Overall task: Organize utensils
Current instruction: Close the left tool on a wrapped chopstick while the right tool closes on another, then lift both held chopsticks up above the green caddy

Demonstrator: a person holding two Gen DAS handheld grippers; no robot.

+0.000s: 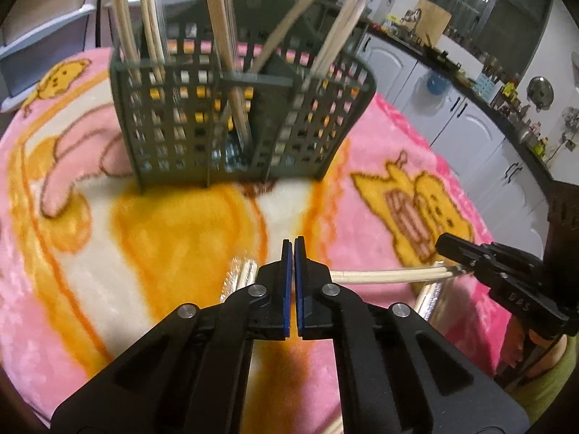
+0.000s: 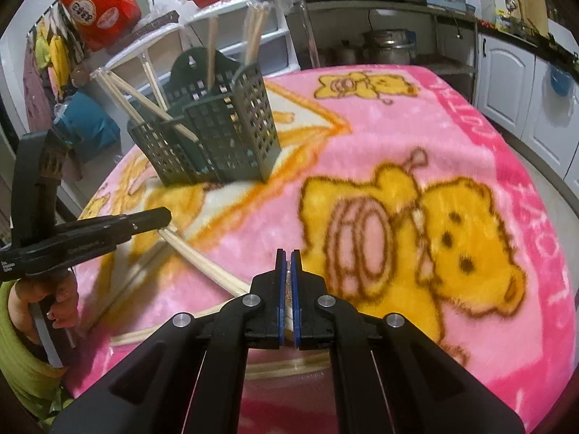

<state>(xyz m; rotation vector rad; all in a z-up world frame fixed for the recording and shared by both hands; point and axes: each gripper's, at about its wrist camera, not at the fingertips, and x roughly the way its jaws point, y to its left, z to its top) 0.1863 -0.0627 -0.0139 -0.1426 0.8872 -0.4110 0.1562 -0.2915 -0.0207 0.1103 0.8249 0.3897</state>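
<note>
Chopsticks (image 2: 202,264) span both grippers: left gripper (image 2: 164,218) and right gripper (image 2: 288,253) each clamp an end.

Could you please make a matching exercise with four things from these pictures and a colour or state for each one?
Things:
1. utensil basket
2. blanket
3. chopsticks pair
4. red bag

Descriptions:
A. pink, with yellow bears
B. held at both ends by the left gripper and the right gripper
C. dark green grid, chopsticks standing inside
D. on a white shelf behind the table

Pairs: 1-C, 2-A, 3-B, 4-D
</note>
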